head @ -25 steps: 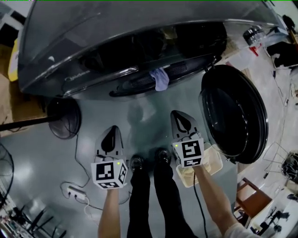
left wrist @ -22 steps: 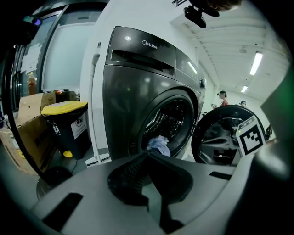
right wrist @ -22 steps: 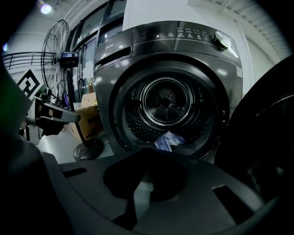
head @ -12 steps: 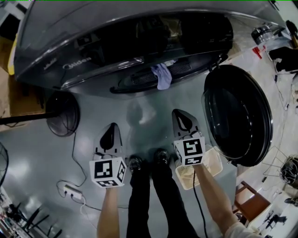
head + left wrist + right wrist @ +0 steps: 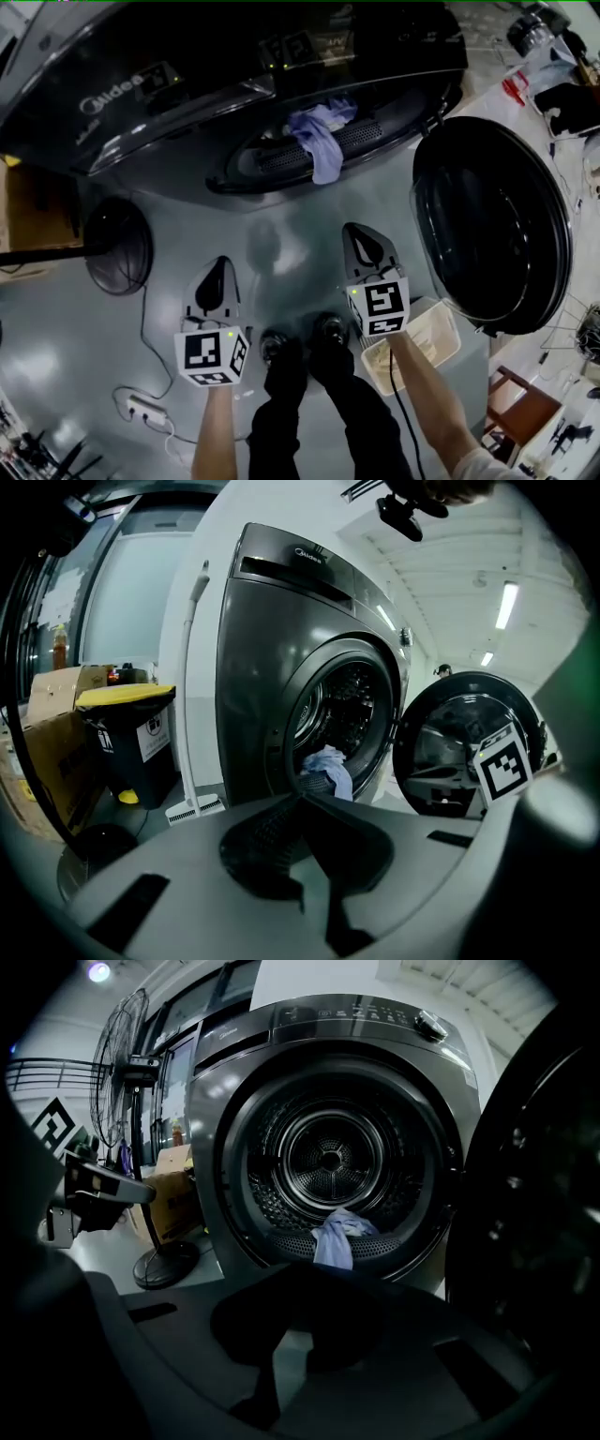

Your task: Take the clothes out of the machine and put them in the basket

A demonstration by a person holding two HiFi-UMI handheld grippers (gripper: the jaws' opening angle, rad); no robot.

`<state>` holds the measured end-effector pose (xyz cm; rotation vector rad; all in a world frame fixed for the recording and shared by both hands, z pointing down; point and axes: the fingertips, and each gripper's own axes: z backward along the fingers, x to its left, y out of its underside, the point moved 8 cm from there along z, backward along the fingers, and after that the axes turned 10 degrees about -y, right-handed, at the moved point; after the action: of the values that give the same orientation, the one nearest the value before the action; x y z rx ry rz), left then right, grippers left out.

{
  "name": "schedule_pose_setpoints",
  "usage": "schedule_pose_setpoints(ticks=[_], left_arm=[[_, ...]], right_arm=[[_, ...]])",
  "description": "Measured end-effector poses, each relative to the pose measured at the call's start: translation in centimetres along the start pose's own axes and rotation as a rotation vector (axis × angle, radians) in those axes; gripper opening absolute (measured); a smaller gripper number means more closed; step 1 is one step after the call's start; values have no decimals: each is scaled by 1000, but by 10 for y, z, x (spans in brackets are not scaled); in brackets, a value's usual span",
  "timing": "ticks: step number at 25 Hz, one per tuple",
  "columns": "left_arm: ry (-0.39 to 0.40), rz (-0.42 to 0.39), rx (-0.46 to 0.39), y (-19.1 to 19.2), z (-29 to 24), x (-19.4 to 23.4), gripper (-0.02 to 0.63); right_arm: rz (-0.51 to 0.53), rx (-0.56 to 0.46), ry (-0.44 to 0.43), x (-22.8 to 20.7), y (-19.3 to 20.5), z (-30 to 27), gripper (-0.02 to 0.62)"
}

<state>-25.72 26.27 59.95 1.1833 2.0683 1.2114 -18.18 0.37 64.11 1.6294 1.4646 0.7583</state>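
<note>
A dark front-loading washing machine [image 5: 187,84] stands ahead with its round door [image 5: 497,225] swung open to the right. A pale blue cloth [image 5: 319,141] hangs over the lower rim of the drum opening; it also shows in the left gripper view as the cloth [image 5: 328,766] and in the right gripper view as the cloth [image 5: 336,1237]. A cream basket [image 5: 436,342] sits on the floor by my right forearm. My left gripper [image 5: 217,272] and right gripper [image 5: 366,239] are both shut and empty. They point at the opening from well short of it.
A fan's round base [image 5: 117,246] stands left of the machine, with a cable running to a power strip [image 5: 145,410]. A black bin with a yellow lid [image 5: 127,738] and cardboard boxes [image 5: 56,733] sit further left. The person's shoes [image 5: 300,337] are between the grippers.
The view has dropped toward the machine: the drum opening and blue cloth look larger and nearer. Both grippers have sunk a little and stay shut.
</note>
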Motion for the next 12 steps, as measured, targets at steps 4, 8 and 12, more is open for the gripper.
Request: schedule_pose_setpoints(ticks=[4,8,12], left_arm=[[23,23,-11,18,-8,-5,17],[27,40,-12,31,-15,-1,18],[28,76,-32,32,-22,5,17]], right_arm=[[18,5,18,-7,8,-13,26],[14,1,-19,-17,9,-45,99],[30,-13,-27,-42,-8,-88,360]])
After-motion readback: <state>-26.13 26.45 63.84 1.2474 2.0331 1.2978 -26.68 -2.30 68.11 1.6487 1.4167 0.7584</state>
